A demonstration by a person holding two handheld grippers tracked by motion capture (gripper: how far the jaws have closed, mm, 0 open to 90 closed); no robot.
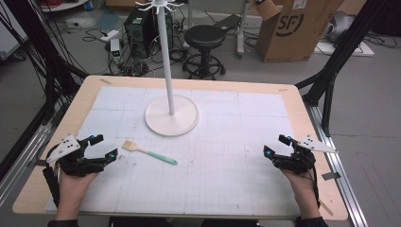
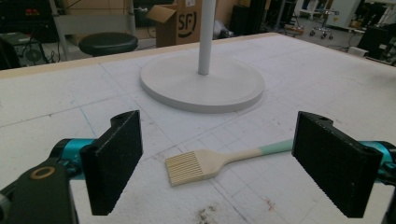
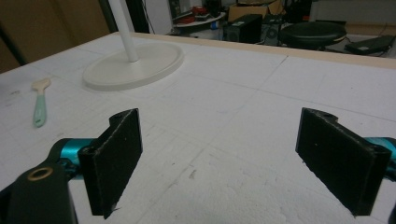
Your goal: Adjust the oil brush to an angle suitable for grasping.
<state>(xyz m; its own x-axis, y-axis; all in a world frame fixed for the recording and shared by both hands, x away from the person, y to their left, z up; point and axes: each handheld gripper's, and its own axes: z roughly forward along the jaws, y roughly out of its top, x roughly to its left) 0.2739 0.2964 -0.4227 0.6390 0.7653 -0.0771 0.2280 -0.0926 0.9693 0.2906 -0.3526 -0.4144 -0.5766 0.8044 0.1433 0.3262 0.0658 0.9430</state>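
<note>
My left gripper (image 1: pixel 107 147) gapes wide, the brush (image 2: pixel 219 161) lying just ahead of its jaws. My right gripper (image 1: pixel 275 145) is released too, well apart from it.

The only readable mark is "SF", printed in dark letters on the side of the cardboard box (image 1: pixel 295 28) on the floor, at about one o'clock beyond the desk (image 1: pixel 293 101).

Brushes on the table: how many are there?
1. The brush lies flat on the white mat, just ahead of the open left gripper, near the stand's round base.
</note>
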